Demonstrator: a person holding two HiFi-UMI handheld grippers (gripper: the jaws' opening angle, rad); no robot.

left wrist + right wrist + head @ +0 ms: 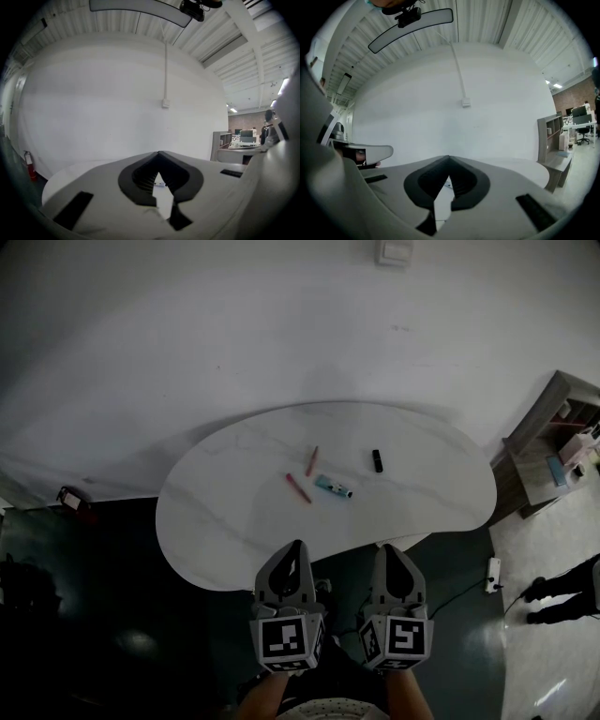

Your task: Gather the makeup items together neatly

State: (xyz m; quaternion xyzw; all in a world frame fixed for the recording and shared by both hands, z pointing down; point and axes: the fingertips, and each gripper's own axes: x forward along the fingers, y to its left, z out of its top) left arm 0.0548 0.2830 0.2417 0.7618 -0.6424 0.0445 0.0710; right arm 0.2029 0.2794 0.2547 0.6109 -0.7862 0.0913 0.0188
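Note:
Four small makeup items lie spread near the middle of a white marble table [225,521]. They are a thin red pencil [311,460], a second red pencil [298,487], a teal tube [333,487] and a short black stick [377,460]. My left gripper [297,546] and right gripper [388,547] hover side by side at the table's near edge, well short of the items. Each is shut with nothing between its jaws. In the left gripper view the jaws [158,154] meet at the tips, as they do in the right gripper view [449,158].
A grey shelf unit [548,442] stands at the right of the table. A white power strip [493,574] lies on the dark floor near a person's legs [562,592]. A red fire extinguisher [73,500] sits at the left wall.

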